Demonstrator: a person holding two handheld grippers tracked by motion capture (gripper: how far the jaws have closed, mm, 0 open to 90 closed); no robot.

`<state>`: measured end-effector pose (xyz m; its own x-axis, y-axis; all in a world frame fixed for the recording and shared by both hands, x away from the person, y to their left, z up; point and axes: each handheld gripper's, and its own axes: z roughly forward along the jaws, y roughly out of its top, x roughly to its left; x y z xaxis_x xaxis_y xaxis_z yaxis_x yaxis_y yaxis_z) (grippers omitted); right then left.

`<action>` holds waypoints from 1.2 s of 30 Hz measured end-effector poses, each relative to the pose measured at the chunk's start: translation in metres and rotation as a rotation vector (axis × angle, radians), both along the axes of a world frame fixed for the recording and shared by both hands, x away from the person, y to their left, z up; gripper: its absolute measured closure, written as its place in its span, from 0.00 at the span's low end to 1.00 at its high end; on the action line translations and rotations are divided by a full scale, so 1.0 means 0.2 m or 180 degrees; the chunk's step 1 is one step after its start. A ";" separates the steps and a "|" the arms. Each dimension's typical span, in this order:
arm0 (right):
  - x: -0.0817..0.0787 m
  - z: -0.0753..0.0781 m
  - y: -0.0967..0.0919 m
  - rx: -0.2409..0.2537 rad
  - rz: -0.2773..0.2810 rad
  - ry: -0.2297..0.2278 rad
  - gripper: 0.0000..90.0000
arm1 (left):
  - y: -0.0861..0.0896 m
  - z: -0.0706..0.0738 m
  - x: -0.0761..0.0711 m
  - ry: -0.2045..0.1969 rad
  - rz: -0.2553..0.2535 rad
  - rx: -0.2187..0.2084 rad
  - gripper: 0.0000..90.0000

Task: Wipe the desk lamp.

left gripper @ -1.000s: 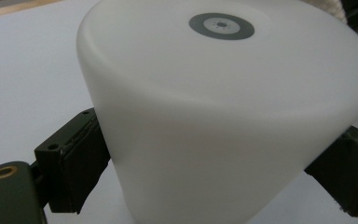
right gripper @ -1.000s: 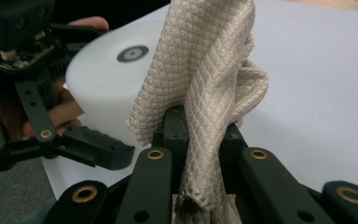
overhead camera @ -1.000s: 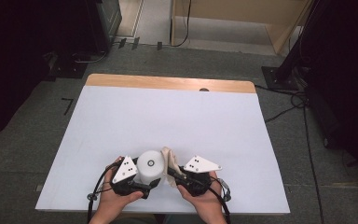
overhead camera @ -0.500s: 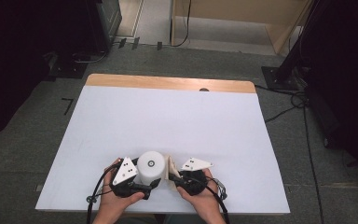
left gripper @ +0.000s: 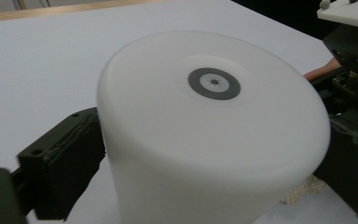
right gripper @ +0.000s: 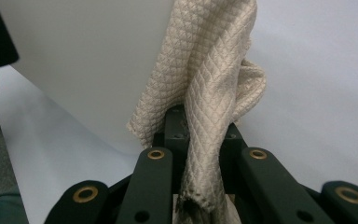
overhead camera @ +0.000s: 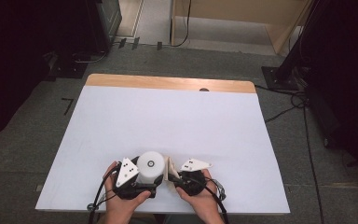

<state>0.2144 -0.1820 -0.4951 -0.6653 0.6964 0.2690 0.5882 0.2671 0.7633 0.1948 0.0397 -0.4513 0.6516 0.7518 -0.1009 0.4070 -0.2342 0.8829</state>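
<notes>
A white cylinder [overhead camera: 150, 165] with a small grey ring on its top [left gripper: 213, 83] stands near the table's front edge. My left gripper [overhead camera: 145, 181] is shut on it, one black jaw on each side of its wall [left gripper: 205, 154]. My right gripper [overhead camera: 176, 176] is shut on a beige quilted cloth [right gripper: 209, 93]. The cloth [overhead camera: 171, 168] lies against the right side of the cylinder [right gripper: 88, 60]. A bit of the cloth [left gripper: 303, 189] shows by the cylinder's base, and the right gripper [left gripper: 349, 46] sits just beyond it.
The white table top [overhead camera: 168, 121] stretches ahead of both hands, with a wooden strip [overhead camera: 168, 83] along its far edge. Dark stands and cables [overhead camera: 303, 107] lie on the floor to the right of the table.
My right gripper has sunk a little with the cloth, which now sits lower on the cylinder's side. The left gripper and the cylinder have stayed put.
</notes>
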 end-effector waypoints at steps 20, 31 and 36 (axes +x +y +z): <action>-0.01 0.03 0.01 0.0003 0.0014 -0.0055 0.89 | 0.13 0.01 0.08 -0.0202 -0.0904 0.0052 0.09; -0.07 0.24 -0.01 0.0211 -0.0002 -0.0424 0.90 | 0.12 0.00 0.07 -0.0225 -0.0871 0.0079 0.09; -0.10 0.30 -0.02 0.0302 -0.0008 -0.0509 0.89 | 0.12 0.00 0.07 -0.0222 -0.0872 0.0082 0.09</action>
<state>0.1945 -0.1854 -0.4345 -0.7031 0.6748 0.2243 0.4578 0.1882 0.8689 0.2084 0.0631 -0.4508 0.8356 0.5484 -0.0318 0.2638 -0.3499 0.8989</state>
